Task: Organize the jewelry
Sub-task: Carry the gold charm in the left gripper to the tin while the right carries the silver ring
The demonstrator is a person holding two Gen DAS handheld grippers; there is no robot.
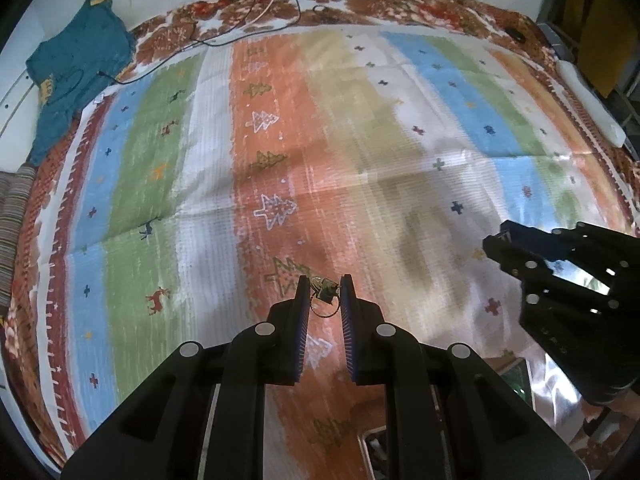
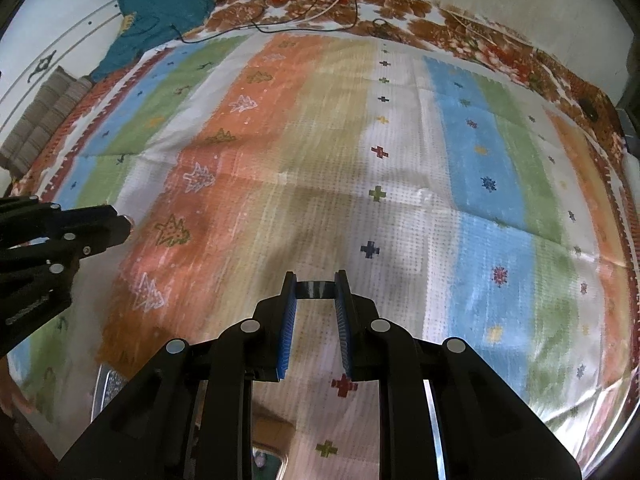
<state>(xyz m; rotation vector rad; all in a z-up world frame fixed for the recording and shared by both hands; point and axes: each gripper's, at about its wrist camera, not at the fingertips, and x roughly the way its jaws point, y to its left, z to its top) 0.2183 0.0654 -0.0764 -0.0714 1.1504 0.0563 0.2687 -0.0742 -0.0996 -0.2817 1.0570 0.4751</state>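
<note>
In the left wrist view my left gripper (image 1: 324,285) hangs above the striped mat (image 1: 280,140), shut on a small brass-coloured jewelry piece (image 1: 325,293) with a thin wire loop dangling under it. My right gripper (image 1: 500,245) shows at the right edge of that view, beside and apart from the left one. In the right wrist view my right gripper (image 2: 316,280) is shut on a dark glossy band (image 2: 316,290) that spans the gap between its blue pads (image 2: 289,328). The left gripper (image 2: 120,229) appears at that view's left edge, its catch too small to make out.
A teal cloth (image 1: 76,68) lies at the mat's far left corner, with cables (image 1: 256,8) trailing along the far edge. A white oblong object (image 1: 592,104) lies at the far right. A metal tray rim (image 2: 105,390) and a green-lined tray (image 2: 272,462) sit near the front edge.
</note>
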